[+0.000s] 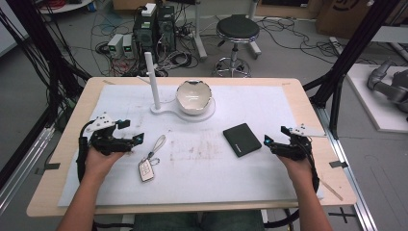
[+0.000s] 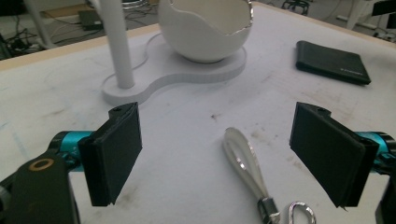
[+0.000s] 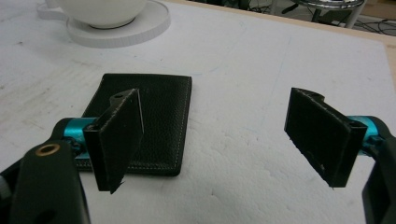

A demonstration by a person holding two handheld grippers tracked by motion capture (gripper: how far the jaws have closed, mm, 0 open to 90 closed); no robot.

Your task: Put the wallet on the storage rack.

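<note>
A key fob with a pale strap loop (image 1: 150,160) lies on the white mat left of centre; its strap (image 2: 245,163) runs between my left jaws. A black wallet (image 1: 242,139) lies flat right of centre, and its leather (image 3: 159,116) shows partly behind my right gripper's left jaw. At the back stands a white egg-shaped bowl (image 1: 194,96) on a white stand with an upright post (image 1: 152,79). My left gripper (image 1: 136,134) is open, just left of the fob. My right gripper (image 1: 274,138) is open, just right of the wallet. Both are empty.
The white mat (image 1: 192,187) covers a wooden table (image 1: 67,139). Beyond the table's far edge are a black stool (image 1: 237,30), computer boxes and loose cables on the floor. Black frame posts stand at both sides.
</note>
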